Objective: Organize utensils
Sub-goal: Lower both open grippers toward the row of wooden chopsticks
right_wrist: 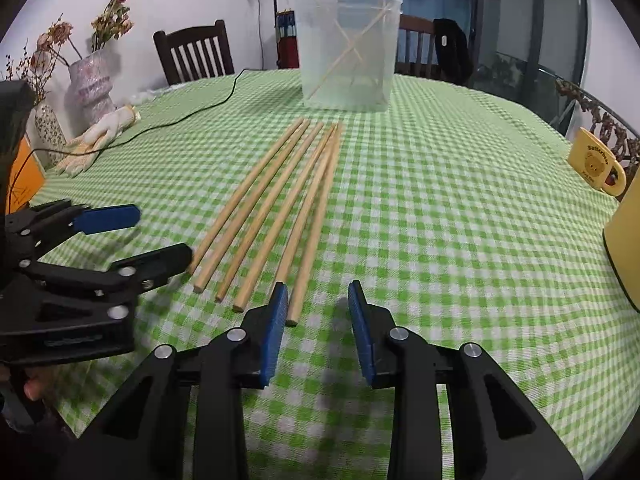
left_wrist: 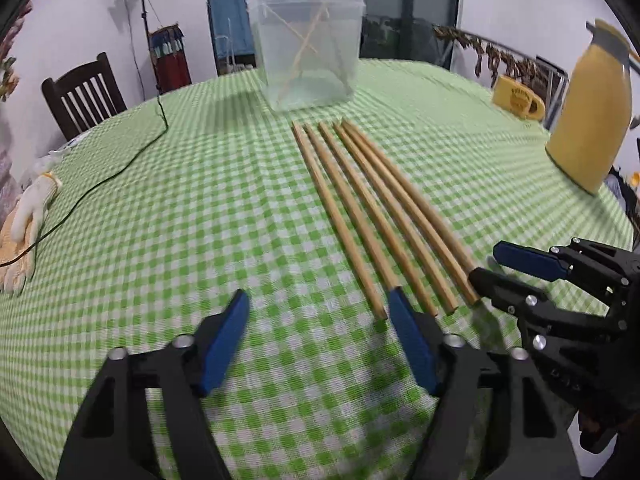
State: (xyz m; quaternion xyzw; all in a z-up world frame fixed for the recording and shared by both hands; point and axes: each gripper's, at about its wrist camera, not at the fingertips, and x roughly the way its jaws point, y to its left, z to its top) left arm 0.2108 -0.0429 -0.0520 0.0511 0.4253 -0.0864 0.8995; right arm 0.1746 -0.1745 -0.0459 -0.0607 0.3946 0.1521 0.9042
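Gloves (right_wrist: 98, 140) lie at the left edge of your green checked tablecloth (right_wrist: 440, 220), with a black cable (right_wrist: 192, 114) running past them toward the far edge. Your left gripper (left_wrist: 316, 300) hovers low over the near edge with its blue pads spread wide and nothing between them. Six wooden chopsticks (right_wrist: 280, 208) lie side by side in the middle of the cloth, pointing toward the clear plastic tub (right_wrist: 350, 52) at the far edge, which already holds a few thin sticks. Your right gripper (right_wrist: 318, 292) hangs just beside the rightmost chopstick's near end, fingers parted, empty. A yellow mug (right_wrist: 596, 166) sits at the right edge.
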